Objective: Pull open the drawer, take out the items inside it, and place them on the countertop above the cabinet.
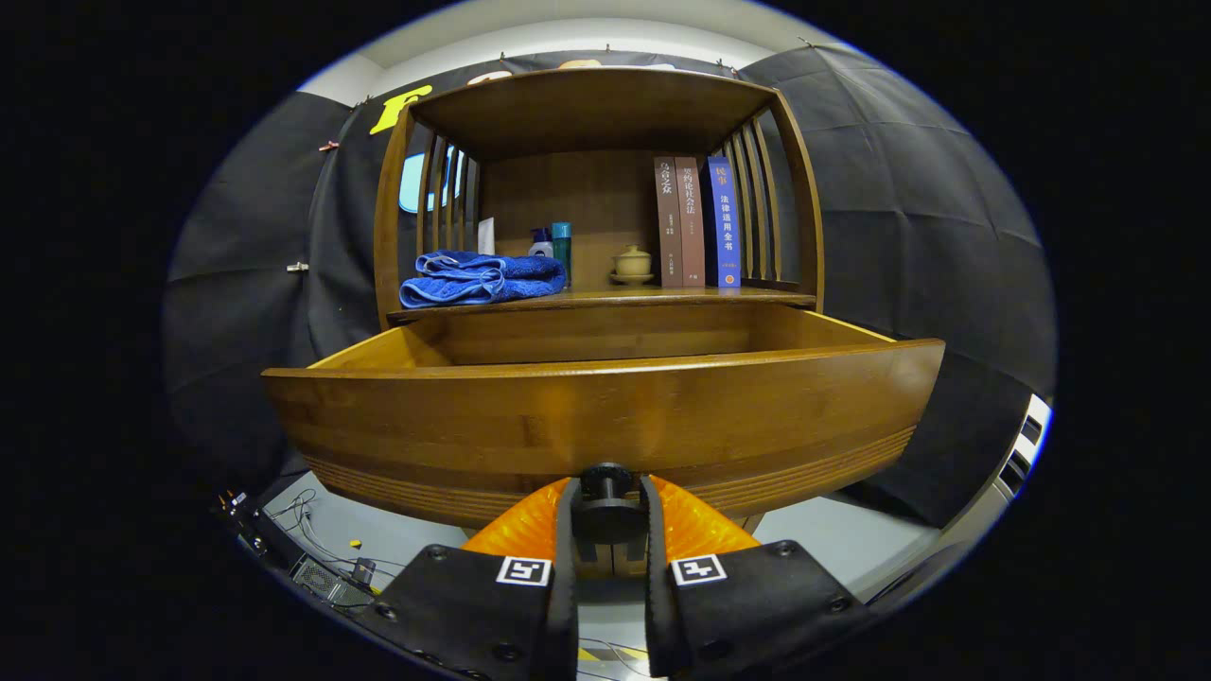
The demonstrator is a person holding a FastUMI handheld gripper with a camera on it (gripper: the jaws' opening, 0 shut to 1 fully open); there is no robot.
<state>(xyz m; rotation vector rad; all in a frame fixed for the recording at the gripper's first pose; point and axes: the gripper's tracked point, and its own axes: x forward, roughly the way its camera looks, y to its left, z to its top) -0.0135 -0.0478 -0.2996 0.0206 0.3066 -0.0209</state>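
Fingers of the gripper [607, 511] are clamped on the dark knob [606, 484] low on the front of the drawer [605, 416], which stands pulled out, its long axis running across the fingers; its inside lies above and beyond them, contents hidden behind the front panel. Above and behind the drawer, the countertop [605, 297] carries one folded blue towel [482, 278], three books [695, 222], two bottles [553, 248] and one small lidded cup [632, 262].

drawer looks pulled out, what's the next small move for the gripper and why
Probably open the fingers and let go of the knob. The gripper is shut on the knob, and the drawer already stands well out from under the countertop, so pulling looks done. Its front hides the inside, so next lift above the rim to look in.
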